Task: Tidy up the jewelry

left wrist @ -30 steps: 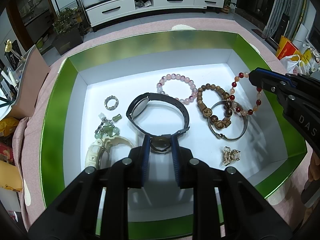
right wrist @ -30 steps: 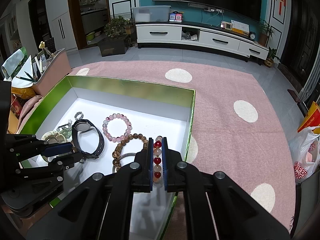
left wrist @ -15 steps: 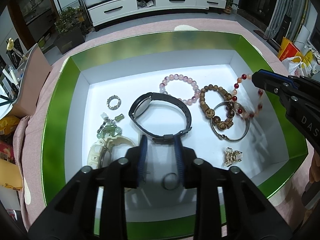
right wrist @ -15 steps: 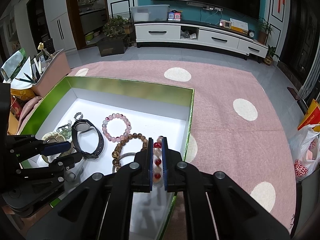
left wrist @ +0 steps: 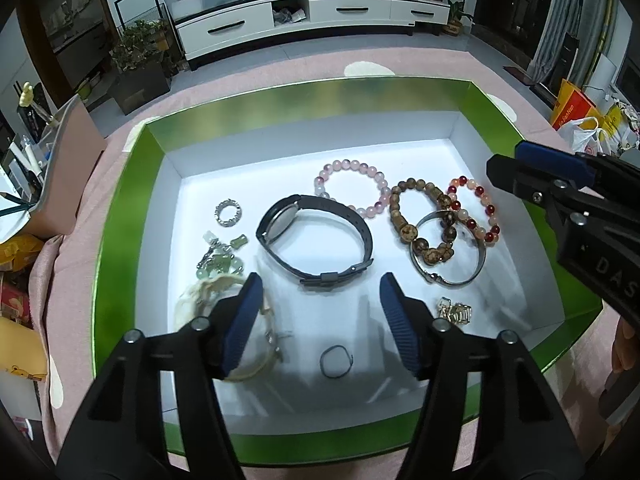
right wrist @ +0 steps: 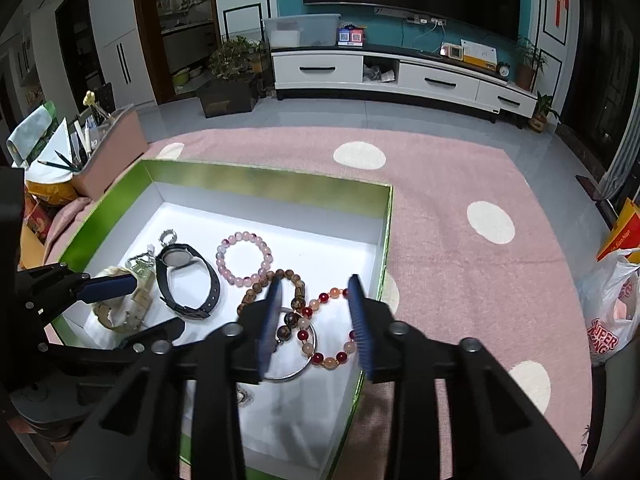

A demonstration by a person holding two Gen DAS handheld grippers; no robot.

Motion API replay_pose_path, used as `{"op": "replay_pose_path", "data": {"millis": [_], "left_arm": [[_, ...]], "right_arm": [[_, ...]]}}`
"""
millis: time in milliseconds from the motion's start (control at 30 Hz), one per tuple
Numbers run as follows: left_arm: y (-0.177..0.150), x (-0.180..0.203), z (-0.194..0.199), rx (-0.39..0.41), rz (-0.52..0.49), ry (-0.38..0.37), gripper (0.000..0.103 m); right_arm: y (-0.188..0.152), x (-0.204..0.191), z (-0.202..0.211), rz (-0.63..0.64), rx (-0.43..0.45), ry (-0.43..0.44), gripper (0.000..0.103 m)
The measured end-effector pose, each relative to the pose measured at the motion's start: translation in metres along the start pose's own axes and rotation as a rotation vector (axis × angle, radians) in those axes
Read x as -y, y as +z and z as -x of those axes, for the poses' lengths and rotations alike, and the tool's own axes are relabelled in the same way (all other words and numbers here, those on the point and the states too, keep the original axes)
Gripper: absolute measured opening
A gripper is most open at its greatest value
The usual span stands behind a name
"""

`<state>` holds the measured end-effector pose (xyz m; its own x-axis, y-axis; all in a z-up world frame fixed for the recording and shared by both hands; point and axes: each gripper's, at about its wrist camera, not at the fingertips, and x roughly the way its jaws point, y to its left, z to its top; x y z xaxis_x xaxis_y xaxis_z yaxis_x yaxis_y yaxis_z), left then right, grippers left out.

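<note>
A green box (left wrist: 120,216) with a white floor holds the jewelry. My left gripper (left wrist: 320,312) is open above a small dark ring (left wrist: 336,361) lying on the box floor. A black watch (left wrist: 316,236) lies just beyond it. My right gripper (right wrist: 316,312) is open over a red and peach bead bracelet (right wrist: 320,328), which lies on the floor by the right wall and also shows in the left wrist view (left wrist: 480,208). A brown bead bracelet (left wrist: 420,224), a silver bangle (left wrist: 452,252) and a pink bead bracelet (left wrist: 352,188) lie beside it.
A cream bangle (left wrist: 208,300), green jade pieces (left wrist: 220,260), a silver ring (left wrist: 228,212) and a gold clasp (left wrist: 456,312) lie in the box. The box sits on a pink dotted rug (right wrist: 460,200). A pink bin (right wrist: 108,152) stands left, a plastic bag (right wrist: 612,312) right.
My left gripper opened and let the small dark ring drop onto the box floor, then drew back. My right gripper opened and released the red and peach bracelet into the box.
</note>
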<state>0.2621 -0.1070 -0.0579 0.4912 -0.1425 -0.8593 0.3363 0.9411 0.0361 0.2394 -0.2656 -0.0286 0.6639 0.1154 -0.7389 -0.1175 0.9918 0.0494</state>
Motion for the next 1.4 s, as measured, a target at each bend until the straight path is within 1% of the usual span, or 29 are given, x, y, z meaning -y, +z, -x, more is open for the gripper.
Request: {"op": "replay_pose_path", "data": {"millis": [33, 100, 133, 200, 267, 300, 333, 367, 400, 467, 500, 567, 600, 633, 667, 767, 833, 933, 1033, 1167, 1233, 1300, 1400], "left_arm": [[0.000, -0.001, 0.001, 0.001, 0.003, 0.003, 0.063], [0.000, -0.003, 0.004, 0.005, 0.009, 0.010, 0.068], [0.001, -0.005, 0.005, 0.008, 0.013, 0.014, 0.069], [0.001, -0.006, 0.008, 0.013, 0.018, 0.022, 0.076], [0.001, -0.008, 0.011, 0.019, 0.021, 0.036, 0.082], [0.002, -0.009, 0.013, 0.023, 0.023, 0.040, 0.084], [0.002, -0.010, 0.016, 0.025, 0.026, 0.046, 0.086], [0.002, -0.011, 0.018, 0.027, 0.029, 0.055, 0.091], [0.002, -0.012, 0.019, 0.029, 0.032, 0.061, 0.092], [0.003, -0.015, 0.025, 0.033, 0.040, 0.075, 0.093], [0.003, -0.016, 0.028, 0.036, 0.044, 0.080, 0.094], [0.003, -0.020, 0.036, 0.049, 0.056, 0.092, 0.096], [0.005, -0.022, 0.043, 0.058, 0.063, 0.097, 0.097], [0.006, -0.024, 0.049, 0.066, 0.070, 0.101, 0.099], [0.007, -0.026, 0.054, 0.073, 0.075, 0.105, 0.101], [0.012, -0.032, 0.077, 0.093, 0.092, 0.131, 0.101], [0.017, -0.035, 0.088, 0.094, 0.099, 0.132, 0.101], [0.024, -0.039, 0.111, 0.126, 0.117, 0.146, 0.101], [0.033, -0.044, 0.134, 0.141, 0.136, 0.166, 0.101], [0.041, -0.051, 0.161, 0.150, 0.164, 0.188, 0.101], [0.045, -0.055, 0.175, 0.167, 0.177, 0.194, 0.101], [0.047, -0.057, 0.185, 0.181, 0.182, 0.205, 0.101], [0.046, -0.056, 0.189, 0.192, 0.184, 0.221, 0.101]], "right_arm": [[0.001, 0.000, 0.002, -0.003, 0.002, 0.002, 0.036], [0.002, 0.000, 0.005, -0.006, 0.006, -0.001, 0.037], [0.002, 0.001, 0.006, -0.009, 0.009, -0.002, 0.038], [0.004, 0.002, 0.009, -0.013, 0.011, -0.001, 0.041], [0.004, 0.002, 0.012, -0.017, 0.013, -0.004, 0.049], [0.004, 0.002, 0.014, -0.020, 0.014, -0.006, 0.052], [0.004, 0.002, 0.017, -0.026, 0.016, -0.009, 0.056], [0.004, 0.003, 0.019, -0.030, 0.016, -0.011, 0.060], [0.005, 0.003, 0.020, -0.034, 0.015, -0.012, 0.063], [0.006, 0.004, 0.026, -0.046, 0.008, -0.012, 0.073], [0.006, 0.004, 0.029, -0.050, 0.006, -0.010, 0.075], [0.008, 0.004, 0.037, -0.056, -0.001, -0.010, 0.085], [0.009, 0.004, 0.041, -0.059, -0.004, -0.011, 0.087], [0.011, 0.003, 0.046, -0.062, -0.009, -0.011, 0.093], [0.013, 0.003, 0.052, -0.063, -0.016, -0.014, 0.101], [0.018, -0.001, 0.066, -0.064, -0.032, -0.044, 0.102], [0.023, -0.004, 0.076, -0.059, -0.044, -0.063, 0.102], [0.032, -0.009, 0.095, -0.048, -0.046, -0.093, 0.102], [0.043, -0.017, 0.119, -0.042, -0.033, -0.090, 0.102], [0.056, -0.025, 0.150, -0.013, 0.007, -0.086, 0.102], [0.060, -0.028, 0.162, 0.004, 0.032, -0.087, 0.102], [0.062, -0.029, 0.166, 0.008, 0.041, -0.082, 0.102], [0.061, -0.030, 0.157, 0.004, 0.024, -0.081, 0.102]]}}
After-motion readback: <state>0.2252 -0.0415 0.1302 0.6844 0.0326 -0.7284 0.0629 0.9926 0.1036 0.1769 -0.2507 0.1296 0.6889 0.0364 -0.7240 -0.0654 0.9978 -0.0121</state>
